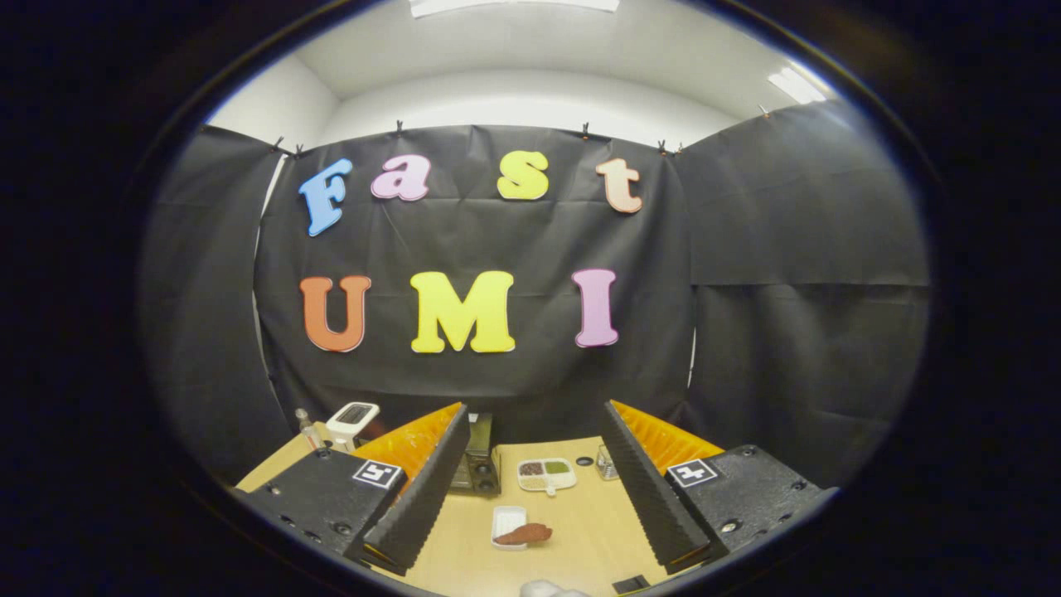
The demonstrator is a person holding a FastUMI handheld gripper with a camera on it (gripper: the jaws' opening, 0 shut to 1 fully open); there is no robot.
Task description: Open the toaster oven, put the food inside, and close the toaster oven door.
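Hovering gripper, fingers spread wide, empty. Risk: the reddish-brown food piece overhangs its small white tray; a hasty grab could knock it off. Dark toaster oven door unopened.

Black cloth walls enclose a wooden table beneath white ceiling lights.

1. The bench is seen as smooth, pale wood-look board with a matt sheen.
2. The booth wall is formed of matt black cloth, faintly creased.
3. The inner faces of the fingers of the gripper, held wide apart, are ribbed and matt.
4. The toaster oven, beyond the left finger, is shown in dark, slightly glossy metal.
5. The tray under the food looks like smooth white plastic.
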